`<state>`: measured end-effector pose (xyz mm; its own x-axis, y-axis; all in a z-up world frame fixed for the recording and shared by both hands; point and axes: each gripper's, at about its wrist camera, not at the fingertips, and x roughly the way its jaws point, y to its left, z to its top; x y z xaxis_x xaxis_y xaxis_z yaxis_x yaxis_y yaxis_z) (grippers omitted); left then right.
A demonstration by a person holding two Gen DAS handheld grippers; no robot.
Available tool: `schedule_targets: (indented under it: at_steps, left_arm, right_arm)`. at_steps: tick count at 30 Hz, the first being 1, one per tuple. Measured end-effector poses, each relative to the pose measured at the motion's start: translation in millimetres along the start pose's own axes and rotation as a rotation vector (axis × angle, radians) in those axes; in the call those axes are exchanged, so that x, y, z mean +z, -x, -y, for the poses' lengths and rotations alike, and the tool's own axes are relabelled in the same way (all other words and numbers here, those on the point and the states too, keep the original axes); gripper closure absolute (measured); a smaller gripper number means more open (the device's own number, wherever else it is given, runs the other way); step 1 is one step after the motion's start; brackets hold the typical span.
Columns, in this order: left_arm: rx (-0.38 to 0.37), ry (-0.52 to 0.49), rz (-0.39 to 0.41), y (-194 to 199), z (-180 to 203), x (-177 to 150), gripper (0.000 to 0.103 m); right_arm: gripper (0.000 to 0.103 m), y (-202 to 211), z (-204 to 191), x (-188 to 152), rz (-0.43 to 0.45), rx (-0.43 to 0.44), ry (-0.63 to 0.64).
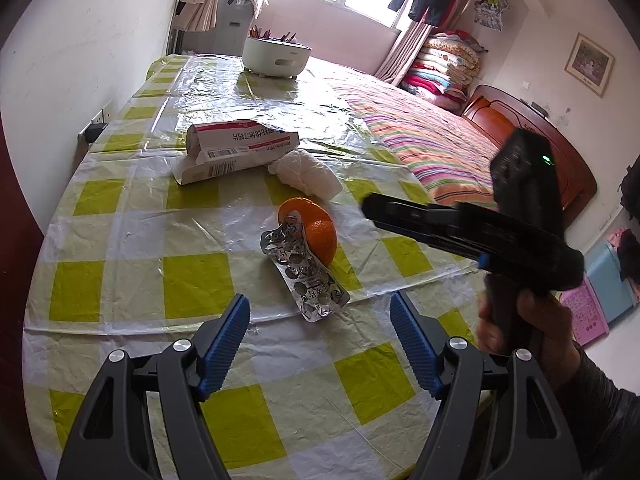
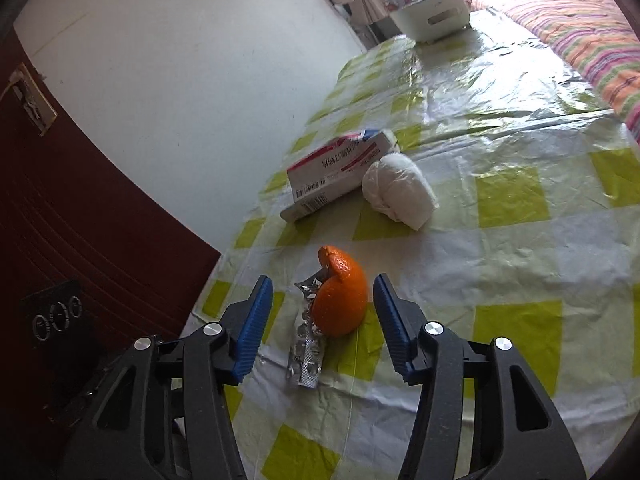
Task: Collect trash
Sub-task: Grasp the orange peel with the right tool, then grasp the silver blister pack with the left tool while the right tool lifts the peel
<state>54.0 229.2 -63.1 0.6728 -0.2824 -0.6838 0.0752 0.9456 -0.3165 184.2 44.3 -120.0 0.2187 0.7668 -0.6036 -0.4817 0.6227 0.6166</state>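
An orange peel lies on the checked tablecloth with an empty silver pill blister leaning on it. Behind them are a crumpled white tissue and a crushed red-and-white medicine box. My left gripper is open and empty, just short of the blister. My right gripper is open and empty, its blue fingers on either side of the peel and blister; in the left wrist view its fingers point left from the right.
The table stands against a white wall on the left. A white tub sits at the table's far end. A bed with a striped cover runs along the table's right side. A dark red door stands left.
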Motion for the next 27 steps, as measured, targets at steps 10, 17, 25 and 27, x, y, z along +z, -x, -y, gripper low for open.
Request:
schedule_targets:
  at_steps: [10, 17, 25, 27]
  left_arm:
    - [-0.005, 0.002, -0.001, 1.1, -2.5, -1.2, 0.032]
    - [-0.01, 0.001, -0.009, -1.4, -0.6, -2.0, 0.032]
    - [-0.018, -0.01, -0.01, -3.6, 5.3, -1.0, 0.032]
    - [-0.019, -0.009, -0.013, -4.5, 5.8, -0.9, 0.032]
  right_arm:
    - [0.067, -25.5, 6.1, 8.4, -0.065, 0.019, -0.028]
    - [0.081, -37.6, 13.2, 11.5, -0.086, -0.008, -0.031]
    - [0.076, -32.3, 27.0, 13.9, -0.074, 0.005, -0.085]
    - [0.073, -37.1, 26.1, 12.3, -0.094, 0.021, -0.095]
